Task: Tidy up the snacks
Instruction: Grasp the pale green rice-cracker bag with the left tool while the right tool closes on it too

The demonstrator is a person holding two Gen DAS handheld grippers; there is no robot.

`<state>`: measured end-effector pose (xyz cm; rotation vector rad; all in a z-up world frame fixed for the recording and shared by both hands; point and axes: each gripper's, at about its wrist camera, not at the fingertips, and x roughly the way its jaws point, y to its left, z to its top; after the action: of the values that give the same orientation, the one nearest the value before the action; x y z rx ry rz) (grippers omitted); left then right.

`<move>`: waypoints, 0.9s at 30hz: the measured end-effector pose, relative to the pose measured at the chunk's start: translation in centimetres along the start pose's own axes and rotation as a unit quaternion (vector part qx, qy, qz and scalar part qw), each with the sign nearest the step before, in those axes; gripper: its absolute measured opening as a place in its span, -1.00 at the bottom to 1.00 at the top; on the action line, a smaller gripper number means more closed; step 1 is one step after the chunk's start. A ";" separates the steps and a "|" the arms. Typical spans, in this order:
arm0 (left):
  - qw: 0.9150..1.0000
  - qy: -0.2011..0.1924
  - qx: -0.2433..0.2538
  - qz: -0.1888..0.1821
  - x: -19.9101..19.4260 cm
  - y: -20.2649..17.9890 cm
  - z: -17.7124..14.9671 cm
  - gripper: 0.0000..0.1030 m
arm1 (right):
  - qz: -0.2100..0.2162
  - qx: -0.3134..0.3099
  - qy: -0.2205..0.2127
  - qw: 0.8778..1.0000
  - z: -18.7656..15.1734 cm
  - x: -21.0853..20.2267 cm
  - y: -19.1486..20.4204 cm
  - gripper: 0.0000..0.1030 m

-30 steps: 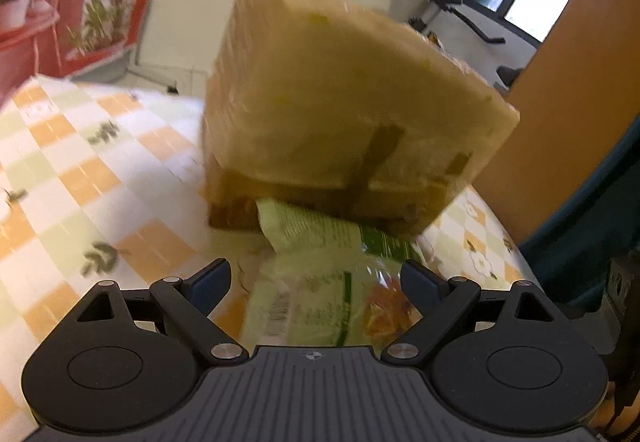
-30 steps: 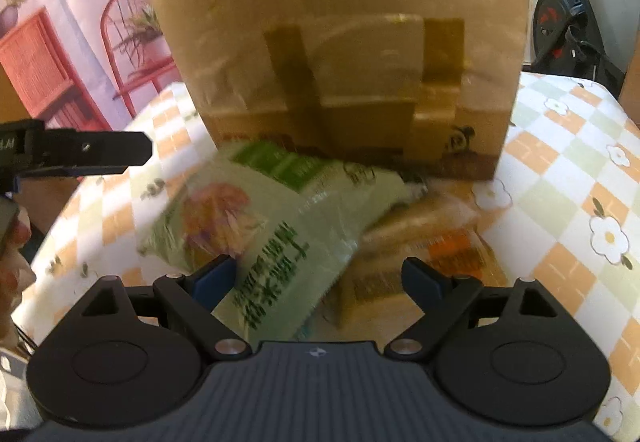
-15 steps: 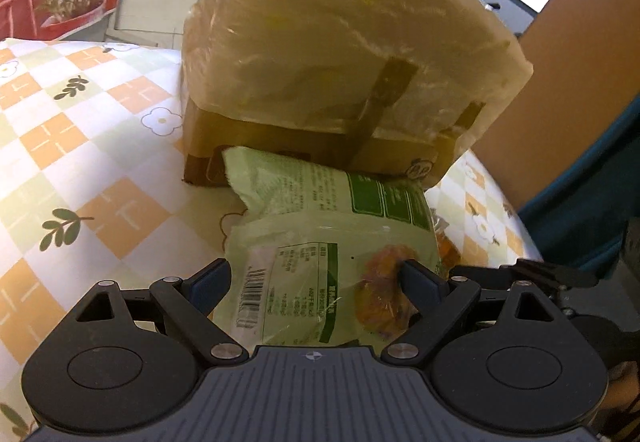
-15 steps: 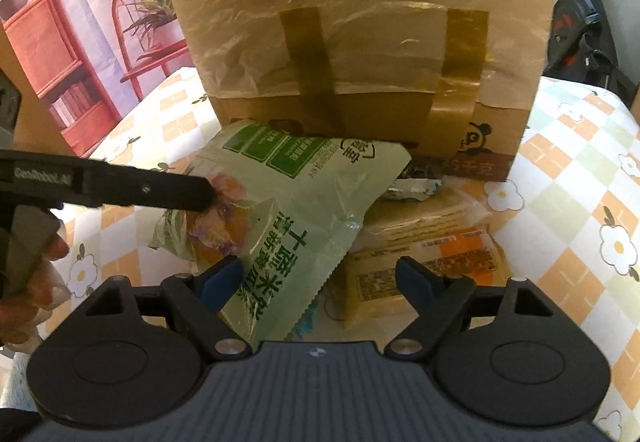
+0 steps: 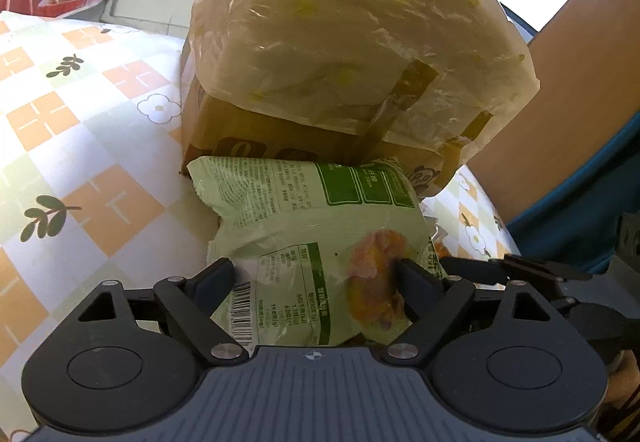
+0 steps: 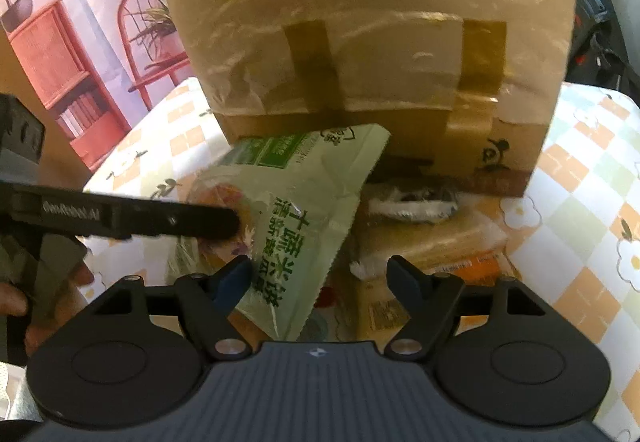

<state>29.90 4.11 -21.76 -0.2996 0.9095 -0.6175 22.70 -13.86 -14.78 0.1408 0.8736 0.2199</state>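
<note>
A green snack bag (image 5: 320,242) lies between the fingers of my left gripper (image 5: 316,276), which press its two sides. The bag leans against a taped cardboard box (image 5: 352,53) wrapped in plastic. In the right wrist view the same green bag (image 6: 296,209) sits in front of the box (image 6: 372,41), with a left-gripper finger (image 6: 160,219) pushing on it from the left. My right gripper (image 6: 320,276) is open, its left fingertip at the bag's lower edge. Orange-labelled snack packs (image 6: 448,254) lie right of the bag.
The table has a checked orange, green and white flowered cloth (image 5: 80,129). A crumpled wrapper (image 6: 412,201) lies at the foot of the box. A wooden panel (image 5: 580,89) stands behind the table at right. An exercise bike (image 6: 600,13) stands beyond the table.
My left gripper moved closer and closed onto the green bag. The bag has tilted up towards the box. My right gripper moved closer and stays open.
</note>
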 end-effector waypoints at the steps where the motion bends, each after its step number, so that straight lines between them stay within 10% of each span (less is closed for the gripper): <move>1: 1.000 0.000 0.002 0.001 0.0 0.0 0.0 0.70 | 0.002 -0.002 0.001 1.000 0.1 0.2 0.1 0.50; 27: 0.999 -0.032 0.024 0.011 -2.9 -2.2 -0.3 0.33 | 0.040 -0.042 -0.022 0.998 0.6 -1.3 2.1 -0.08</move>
<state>27.55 4.17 -19.05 -0.2649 0.8344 -0.6061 22.04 -12.19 -13.01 0.1025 0.8145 0.3261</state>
